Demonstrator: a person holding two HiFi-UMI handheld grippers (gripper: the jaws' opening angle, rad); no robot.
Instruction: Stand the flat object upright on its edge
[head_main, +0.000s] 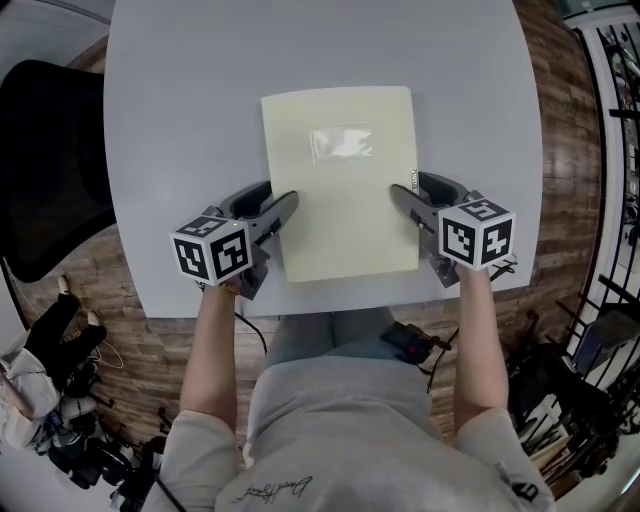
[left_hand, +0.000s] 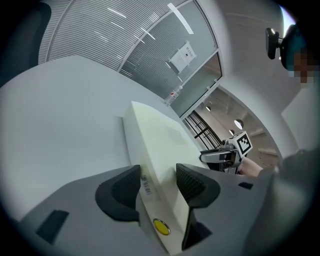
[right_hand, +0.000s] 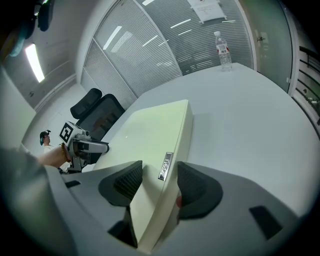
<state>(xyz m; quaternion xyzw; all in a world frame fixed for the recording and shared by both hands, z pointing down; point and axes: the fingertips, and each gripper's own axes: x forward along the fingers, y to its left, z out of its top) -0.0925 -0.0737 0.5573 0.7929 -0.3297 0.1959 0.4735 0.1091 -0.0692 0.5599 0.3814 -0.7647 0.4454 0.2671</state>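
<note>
One wide, smooth, pale grey bench (head_main: 170, 120) is carrying a cream folder (head_main: 340, 200), a thin rectangular slab lying flat near the front edge. Left gripper (head_main: 280, 198) and right gripper (head_main: 408, 187), grey moulded shells with checkered cubes, are flanking its near corners. Each one's ribbed black fingers (left_hand: 187, 180) are standing apart, straddling a long edge of the folder without visibly pinching it. A glossy clear pocket (head_main: 342, 142) is sitting on top; a narrow silver label (right_hand: 165, 166) is marking the right edge.
</note>
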